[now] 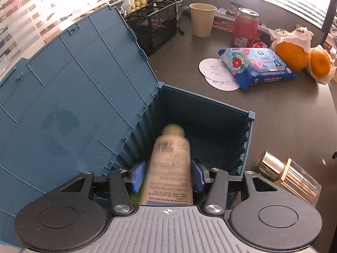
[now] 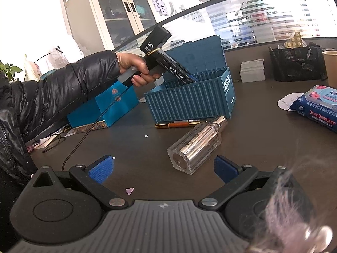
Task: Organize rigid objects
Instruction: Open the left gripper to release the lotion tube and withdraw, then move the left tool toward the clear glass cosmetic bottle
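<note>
Left gripper tilts steeply down over the open blue container box. Its blue pads stand either side of a beige tube, cap end pointing away into the box. The tube is blurred, and the pad on the left shows a thin gap beside it, so I cannot tell whether the pads press on it or have let go. The tube's far end hangs over the box's inside, well below the rim.

The box lid stands open and leans away to the gripper's left. Beyond the box, ahead: a black mesh organiser, a paper cup, a red can. Ahead and to the right lie a pack of wet wipes on white round coasters, then two oranges in tissue. Just right of the gripper, outside the box wall, a clear perfume bottle with a gold cap lies on its side on the dark table.

From the right-hand side: the right gripper hangs low over the table with its jaws spread wide and nothing between them. The perfume bottle lies just ahead of it, a little to the right, apart from both pads. Beyond the bottle an orange-and-gold pen lies against the foot of the box. A hand in a black puffer sleeve holds the left gripper nose-down into the box.
</note>
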